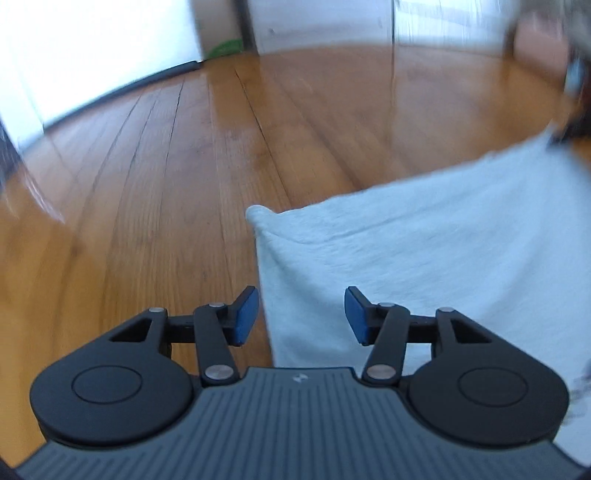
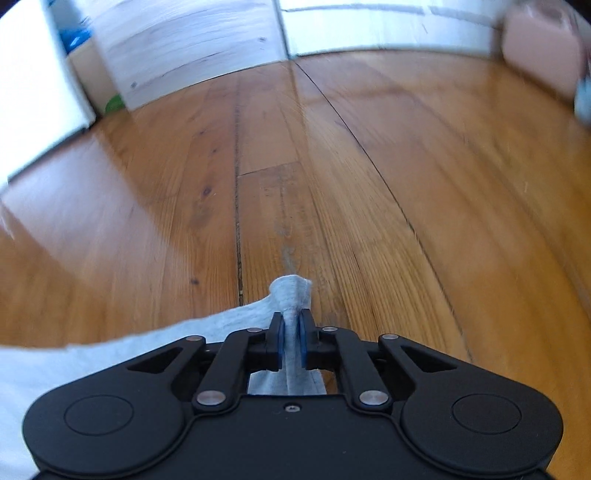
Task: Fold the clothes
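Observation:
A light grey garment [image 1: 424,251] is stretched over the wooden floor in the left wrist view, one corner [image 1: 258,214] standing free ahead. My left gripper [image 1: 301,315] is open with its blue pads apart over the garment's left edge, holding nothing. In the right wrist view my right gripper [image 2: 290,341] is shut on a bunched corner of the same grey garment [image 2: 291,291], which trails off to the lower left [image 2: 110,354]. The right gripper shows as a dark blur at the garment's far corner in the left wrist view [image 1: 569,129].
Wooden floor [image 2: 332,166] fills both views. White walls and baseboard [image 2: 369,29] lie ahead, a bright white panel [image 1: 92,55] to the left, a pinkish box [image 2: 543,55] at far right, a green object [image 2: 114,103] by the wall.

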Available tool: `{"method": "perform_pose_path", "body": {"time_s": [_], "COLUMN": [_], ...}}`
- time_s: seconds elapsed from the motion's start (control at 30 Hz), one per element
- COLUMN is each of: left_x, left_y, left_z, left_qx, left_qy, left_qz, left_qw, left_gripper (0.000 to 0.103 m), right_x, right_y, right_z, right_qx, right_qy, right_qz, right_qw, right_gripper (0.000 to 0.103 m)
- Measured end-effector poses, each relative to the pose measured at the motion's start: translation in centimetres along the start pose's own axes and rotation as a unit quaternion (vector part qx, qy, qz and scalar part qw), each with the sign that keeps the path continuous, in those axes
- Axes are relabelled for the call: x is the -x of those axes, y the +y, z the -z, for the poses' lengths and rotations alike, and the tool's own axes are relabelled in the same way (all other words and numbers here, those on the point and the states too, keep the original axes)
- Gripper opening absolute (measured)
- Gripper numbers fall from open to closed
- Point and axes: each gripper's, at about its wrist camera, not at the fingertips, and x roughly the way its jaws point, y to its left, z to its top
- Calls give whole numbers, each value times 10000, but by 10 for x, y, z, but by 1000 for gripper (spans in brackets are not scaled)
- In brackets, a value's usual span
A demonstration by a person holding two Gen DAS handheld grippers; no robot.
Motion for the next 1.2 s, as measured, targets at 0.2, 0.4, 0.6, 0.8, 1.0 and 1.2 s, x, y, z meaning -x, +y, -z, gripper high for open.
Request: {"method": "perform_pose_path", "body": {"time_s": [0.2,0.4,0.6,0.8,1.0,1.2], "left_x": [-27,-25,29,62,72,121], "left_y": [-4,14,-7,-36,-59,-95], "left_z": [-32,-37,-2,28,48,84], "left_qx": [-220,352,715,827,1060,1134], "left_qy": [-204,74,132,313,633,654], "left_qz": [-970,-2070,-1227,-591,-395,-193], "left_qw": [9948,9777,9898,9943,9916,9912], "left_gripper": [0,38,72,73,75,82], "right_x": [27,8,21,58,62,153], "right_y": [0,23,38,14,3,-17], "right_z": [9,24,47,39,61,137], "right_qx": [243,1637,1731,151,600,1808], "right_qy": [-661,-264,-533,-324,1424,1563], "right_qz": [-626,1106,1938,795,427,271], "right_qw": [9956,9799,9642,9962,9871,9706], "right_gripper": [4,13,58,61,62,62]}}
